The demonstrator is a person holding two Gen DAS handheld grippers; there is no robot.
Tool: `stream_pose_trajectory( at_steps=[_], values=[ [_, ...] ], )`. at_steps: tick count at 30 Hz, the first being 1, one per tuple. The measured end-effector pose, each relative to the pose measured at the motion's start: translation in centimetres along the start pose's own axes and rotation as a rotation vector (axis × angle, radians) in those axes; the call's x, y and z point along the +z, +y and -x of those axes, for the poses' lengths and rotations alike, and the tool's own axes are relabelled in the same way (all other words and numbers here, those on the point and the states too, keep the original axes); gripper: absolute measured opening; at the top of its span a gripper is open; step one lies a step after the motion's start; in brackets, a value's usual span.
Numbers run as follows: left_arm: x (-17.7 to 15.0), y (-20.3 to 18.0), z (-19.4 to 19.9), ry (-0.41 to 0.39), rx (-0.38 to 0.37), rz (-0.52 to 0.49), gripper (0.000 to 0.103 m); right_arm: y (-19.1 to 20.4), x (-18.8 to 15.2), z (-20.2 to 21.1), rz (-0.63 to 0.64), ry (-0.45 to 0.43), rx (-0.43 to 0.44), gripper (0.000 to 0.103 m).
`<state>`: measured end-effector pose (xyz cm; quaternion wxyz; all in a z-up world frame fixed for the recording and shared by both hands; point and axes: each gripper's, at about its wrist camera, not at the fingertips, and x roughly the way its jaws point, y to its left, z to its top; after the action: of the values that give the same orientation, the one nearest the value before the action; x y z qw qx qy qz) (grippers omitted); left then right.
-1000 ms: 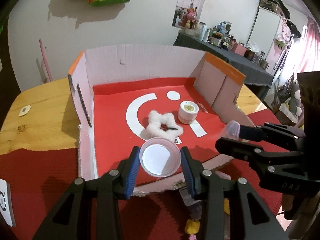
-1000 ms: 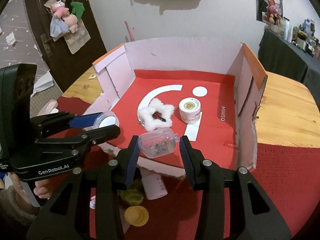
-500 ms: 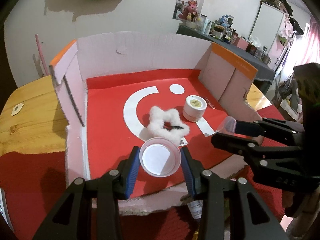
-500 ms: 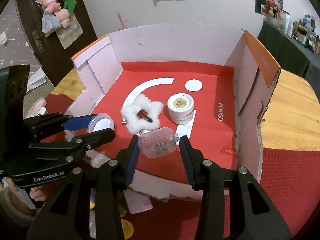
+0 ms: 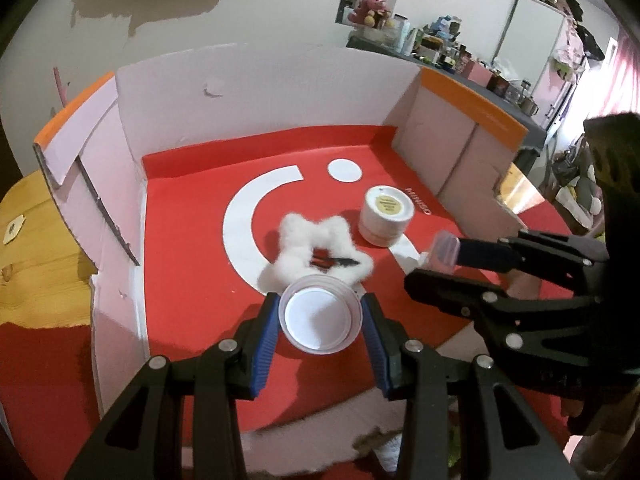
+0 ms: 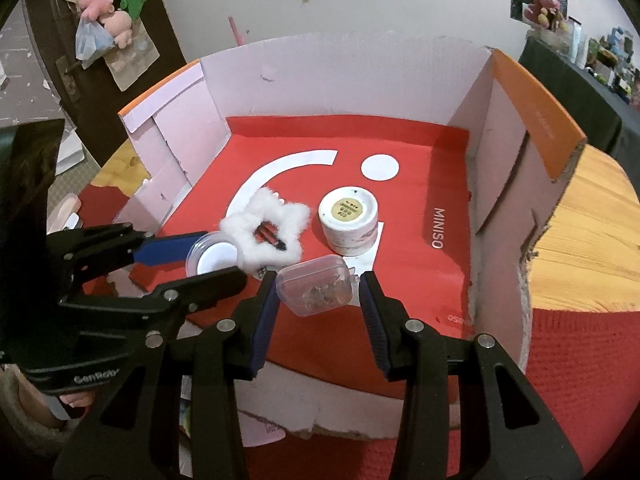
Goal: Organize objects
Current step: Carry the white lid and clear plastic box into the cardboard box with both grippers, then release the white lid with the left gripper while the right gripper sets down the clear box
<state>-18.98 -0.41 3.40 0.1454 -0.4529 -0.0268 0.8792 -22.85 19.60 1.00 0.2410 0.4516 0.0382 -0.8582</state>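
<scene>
My left gripper (image 5: 320,316) is shut on a round clear container with a white lid (image 5: 320,314), held over the front of the red-floored cardboard box (image 5: 188,248). My right gripper (image 6: 316,292) is shut on a small clear plastic case (image 6: 316,290) with small items inside, also over the box's front part. Each gripper shows in the other's view: the right one (image 5: 444,256), the left one (image 6: 216,256). On the box floor lie a white fluffy scrunchie (image 5: 320,248) with a dark clip in it and a white jar with a yellow lid (image 5: 386,214).
The box has tall pink walls (image 6: 328,76) with orange edges on three sides and a low torn front edge (image 6: 340,412). It sits on a wooden table (image 6: 580,240) partly covered by red cloth (image 6: 568,380). Small items lie in front of the box below the grippers.
Both grippers have moved forward over the box's front edge with their loads, and now hang above the box floor near the scrunchie.
</scene>
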Motion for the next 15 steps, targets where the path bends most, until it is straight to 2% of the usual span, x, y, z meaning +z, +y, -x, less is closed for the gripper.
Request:
stream_pose_trajectory(
  at_steps=[15],
  values=[
    [1.4, 2.6, -1.1, -0.012, 0.056, 0.052, 0.043, -0.3, 0.6, -1.4, 0.008, 0.03, -0.011, 0.039]
  ],
)
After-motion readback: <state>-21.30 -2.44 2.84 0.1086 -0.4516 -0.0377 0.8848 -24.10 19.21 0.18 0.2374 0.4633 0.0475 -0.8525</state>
